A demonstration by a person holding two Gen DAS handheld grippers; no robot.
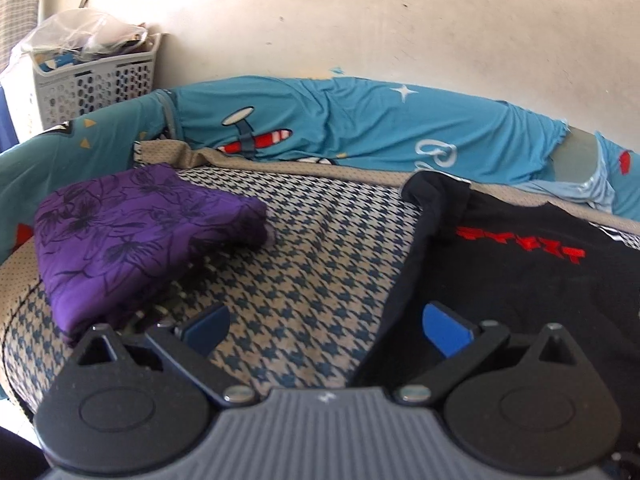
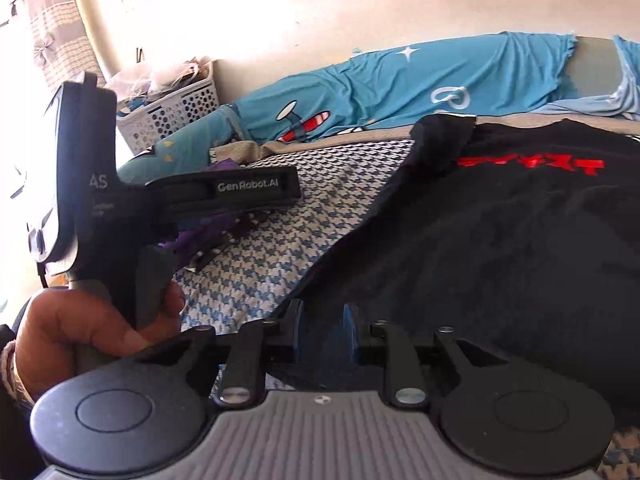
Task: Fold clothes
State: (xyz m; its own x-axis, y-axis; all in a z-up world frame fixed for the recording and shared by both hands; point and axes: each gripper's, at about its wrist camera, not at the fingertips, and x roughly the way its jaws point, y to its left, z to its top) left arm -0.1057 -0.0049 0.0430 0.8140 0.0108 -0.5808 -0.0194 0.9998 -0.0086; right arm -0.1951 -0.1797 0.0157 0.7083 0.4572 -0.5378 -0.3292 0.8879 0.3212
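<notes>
A black shirt with red lettering point(image 1: 520, 264) lies spread on the houndstooth bed cover point(image 1: 312, 240); it also shows in the right wrist view point(image 2: 500, 232). My left gripper point(image 1: 326, 330) is open over the shirt's left edge, its right finger above the black cloth. My right gripper point(image 2: 324, 334) has its blue pads point(image 2: 350, 336) close together at the shirt's near edge, with dark cloth between them. A folded purple floral garment point(image 1: 132, 236) lies to the left. The left gripper's body point(image 2: 120, 200) and the hand holding it show in the right wrist view.
A blue patterned quilt point(image 1: 360, 124) is bunched along the wall at the back of the bed. A white laundry basket point(image 1: 92, 80) with clothes and a plastic bag stands in the back left corner. The wall rises behind.
</notes>
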